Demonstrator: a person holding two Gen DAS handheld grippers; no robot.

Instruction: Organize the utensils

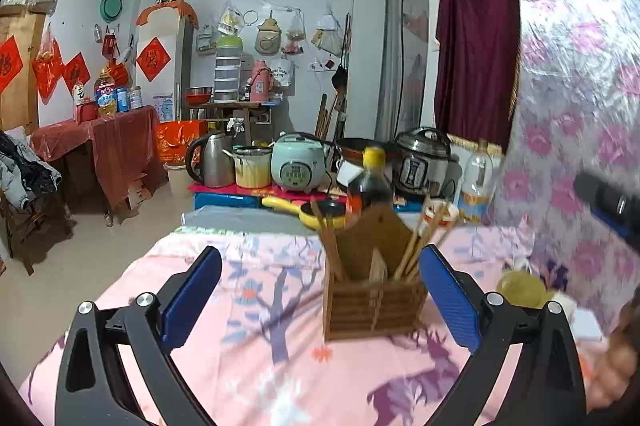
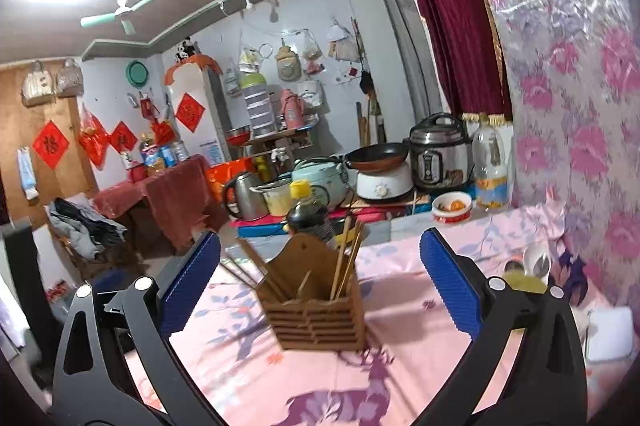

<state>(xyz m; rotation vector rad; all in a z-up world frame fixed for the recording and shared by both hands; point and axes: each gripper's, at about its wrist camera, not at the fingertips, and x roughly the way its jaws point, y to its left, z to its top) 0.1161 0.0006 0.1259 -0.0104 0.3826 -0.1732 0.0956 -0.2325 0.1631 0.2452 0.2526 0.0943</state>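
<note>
Left gripper (image 1: pixel 320 286): its two blue-padded tongs stand wide apart, nothing between the pads. Right gripper (image 2: pixel 320 278): likewise two tongs spread wide, pads bare, nothing gripped.

One wooden utensil holder (image 1: pixel 374 300) stands upright on the pink flowered tablecloth (image 1: pixel 240 366). In the left wrist view it sits at about 1 o'clock from picture centre, between the tongs and nearer the right pad, not touching either. In the right wrist view the same holder (image 2: pixel 316 314) lies near 6 o'clock of centre, between the pads and clear of both.

The holder has a tall pointed back board and slatted front. Chopsticks (image 2: pixel 346 258) stand in it in two groups: one group leaning toward 10 o'clock, one toward 1 o'clock. Count is uncertain owing to motion blur; roughly three or four sticks per group.

Behind the holder, at 12 o'clock: one dark sauce bottle (image 1: pixel 370 182) with a yellow cap. One yellow pan (image 1: pixel 308 212) lies just left of the bottle. Farther back: one steel kettle (image 1: pixel 212 160), one pale green rice cooker (image 1: pixel 298 162), one steel pressure cooker (image 1: pixel 424 160), one clear bottle (image 1: pixel 478 182).

At 3 o'clock in the right view: one small red-rimmed bowl (image 2: pixel 452 208) near the table's far edge.
</note>
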